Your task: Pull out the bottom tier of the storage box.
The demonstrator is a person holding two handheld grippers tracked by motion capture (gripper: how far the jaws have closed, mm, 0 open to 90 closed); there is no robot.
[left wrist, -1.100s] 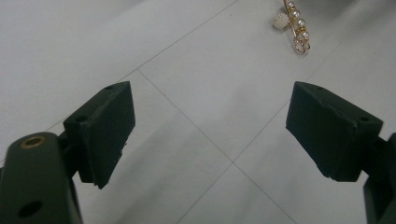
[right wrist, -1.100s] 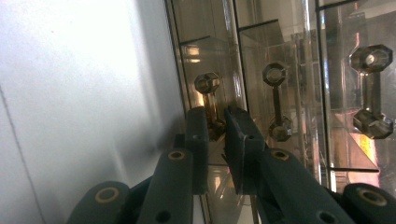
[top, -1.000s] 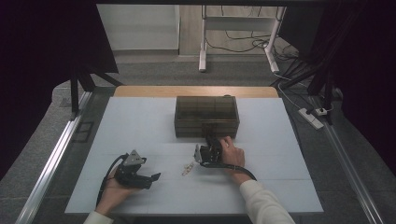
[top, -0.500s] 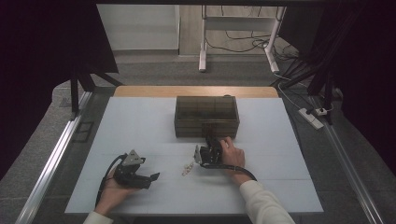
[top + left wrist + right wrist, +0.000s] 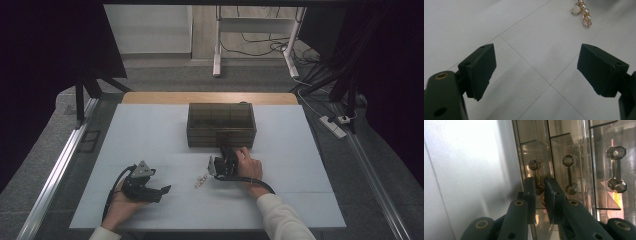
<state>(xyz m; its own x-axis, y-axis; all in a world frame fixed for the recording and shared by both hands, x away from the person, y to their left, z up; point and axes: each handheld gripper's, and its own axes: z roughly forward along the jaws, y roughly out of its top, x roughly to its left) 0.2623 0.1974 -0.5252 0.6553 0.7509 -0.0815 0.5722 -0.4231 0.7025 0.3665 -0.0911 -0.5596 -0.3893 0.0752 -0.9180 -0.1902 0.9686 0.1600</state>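
High view: a smoky clear drawer box [image 5: 221, 124] sits mid-frame on the white table [image 5: 150, 130]; the right hand-held gripper [image 5: 226, 152] meets its front.

Left gripper view: the left hand-held gripper [image 5: 536, 72] gapes empty; a pearl hairpin [image 5: 584, 12] lies upper right.

Right gripper view: the jaws pinch the bottom drawer's handle [image 5: 537, 173]; drawer contents cannot be made out.

R gripper [image 5: 226, 150] at front of smoked drawer box [image 5: 221, 124]; L gripper [image 5: 159, 191] apart; hair clip [image 5: 200, 180] between.
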